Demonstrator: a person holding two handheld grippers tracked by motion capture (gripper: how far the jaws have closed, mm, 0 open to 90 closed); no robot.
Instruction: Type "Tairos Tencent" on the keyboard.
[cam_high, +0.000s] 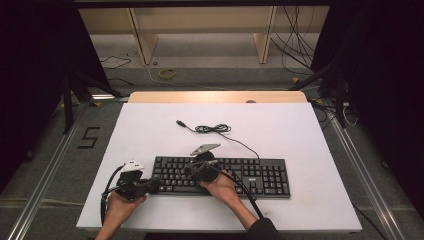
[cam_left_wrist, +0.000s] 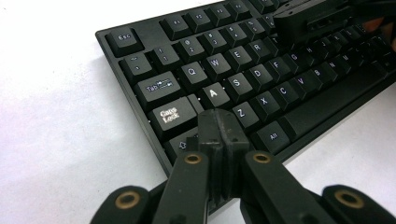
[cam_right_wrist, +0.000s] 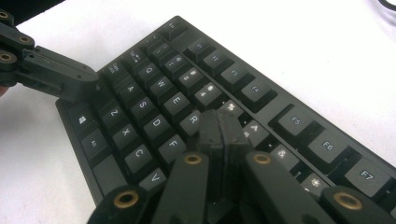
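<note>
I am pressing keys on the keyboard (cam_high: 220, 175) with both grippers' jaws closed, left gripper (cam_left_wrist: 219, 128) over Shift, right gripper (cam_right_wrist: 222, 128) near R, needing gentle downward taps next.

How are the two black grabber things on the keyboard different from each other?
The left gripper sits at the keyboard's left end, tips near Caps Lock and Z; the right gripper is further along, tips near R and T. The right gripper carries a grey plate on top; the left gripper has a white top. Both have their jaws shut, holding nothing.

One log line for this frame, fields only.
left gripper: shut, over Shift | right gripper: shut, near R/T | keyboard: flat on table
</note>
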